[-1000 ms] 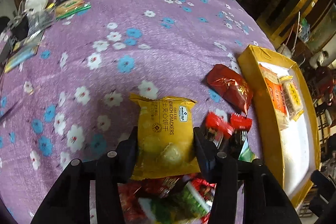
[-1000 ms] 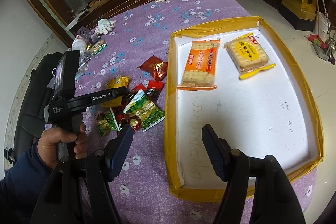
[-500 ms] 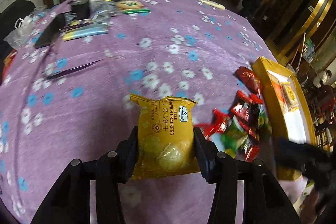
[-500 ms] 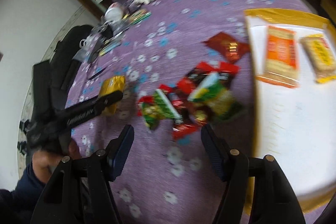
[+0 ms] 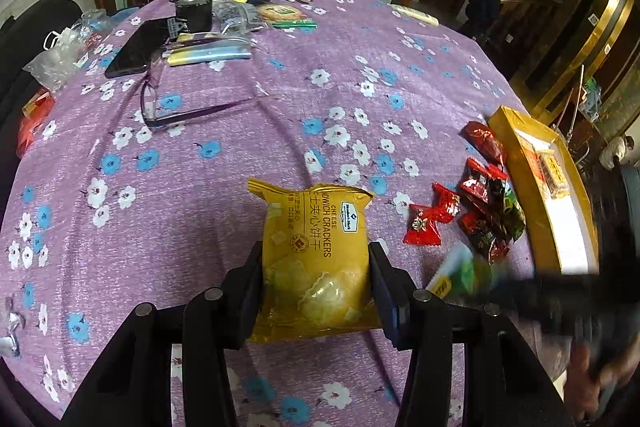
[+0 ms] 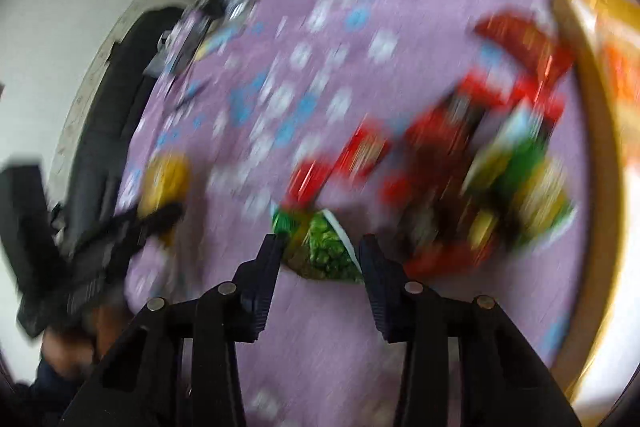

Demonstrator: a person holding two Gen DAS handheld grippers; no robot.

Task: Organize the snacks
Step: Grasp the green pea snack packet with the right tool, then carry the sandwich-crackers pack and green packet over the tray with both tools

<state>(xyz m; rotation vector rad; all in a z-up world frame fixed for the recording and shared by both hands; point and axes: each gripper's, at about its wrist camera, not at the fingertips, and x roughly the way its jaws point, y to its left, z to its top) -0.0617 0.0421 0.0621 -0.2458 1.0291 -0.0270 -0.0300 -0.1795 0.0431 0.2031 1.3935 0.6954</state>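
On the left, the left claw (image 5: 316, 279) is clamped on a yellow cracker packet (image 5: 314, 247), pads pressing both side edges of its lower half, holding it above the purple flowered surface (image 5: 224, 131). The packet's long axis runs along the claw's own line, sealed top edge pointing to 12 o'clock in the left wrist view, printed face up toward the camera. Loose red packets (image 5: 460, 205) lie at 3 o'clock of it, and the yellow-rimmed tray (image 5: 520, 163) sits beyond them at the far right, with crackers already inside.

On the right, the right claw (image 6: 320, 259) has just been closing its jaws; they stand partly open with a green snack packet (image 6: 320, 247) between them. The view is badly blurred, so I cannot tell whether the pads press on it yet. That packet lies on the surface at the near edge of the snack pile (image 6: 460, 167), its narrow end pointing toward 6 o'clock; its long axis looks roughly in line with the claw, though blur makes this uncertain. The tray edge (image 6: 592, 107) is at 3 o'clock.

To do this step well, I judge the right hand should steady before squeezing, catch the green packet across its width only, and avoid pinching neighbours from the pile. The left should keep its grip even so the thin packet does not twist.
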